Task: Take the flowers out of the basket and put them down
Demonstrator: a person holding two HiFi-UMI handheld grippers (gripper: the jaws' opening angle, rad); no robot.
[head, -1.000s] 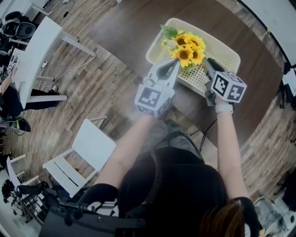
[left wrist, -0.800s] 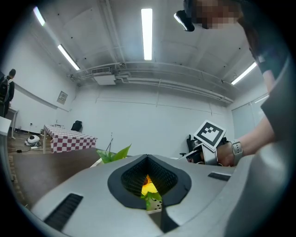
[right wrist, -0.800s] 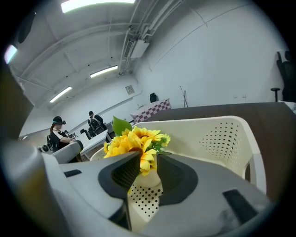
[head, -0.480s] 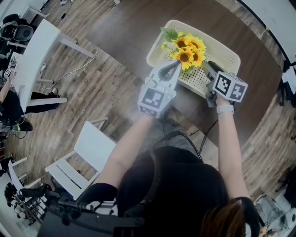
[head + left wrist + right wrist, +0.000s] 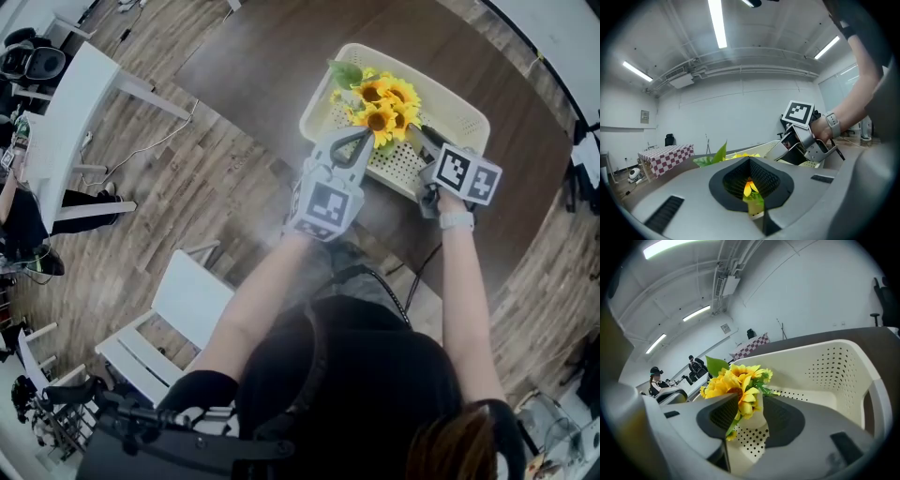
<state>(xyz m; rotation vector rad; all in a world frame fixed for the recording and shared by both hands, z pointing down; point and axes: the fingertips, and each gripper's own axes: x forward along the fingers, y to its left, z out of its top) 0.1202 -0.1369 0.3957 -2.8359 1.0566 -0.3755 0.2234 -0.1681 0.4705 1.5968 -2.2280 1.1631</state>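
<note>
A bunch of yellow sunflowers [image 5: 382,101] with green leaves lies in the cream perforated basket [image 5: 459,108] on the dark table. My left gripper [image 5: 356,141] is at the bunch's near left side, shut. In the left gripper view a yellow petal and a green bit of the flowers [image 5: 751,190] sit nipped in its jaws. My right gripper [image 5: 419,139] reaches into the basket from the near right. Its jaws are opening, with the flowers [image 5: 733,383] between them and the pads clear of the blooms. The basket's wall [image 5: 834,371] rises behind.
The basket sits near the front edge of a round dark table [image 5: 262,56]. A white chair [image 5: 178,309] and a white table [image 5: 75,94] stand on the wood floor to the left. People [image 5: 696,364] stand far off in the room.
My left gripper has moved up and to the right, closer against the flowers. The right gripper has stayed nearly where it was at the basket.
</note>
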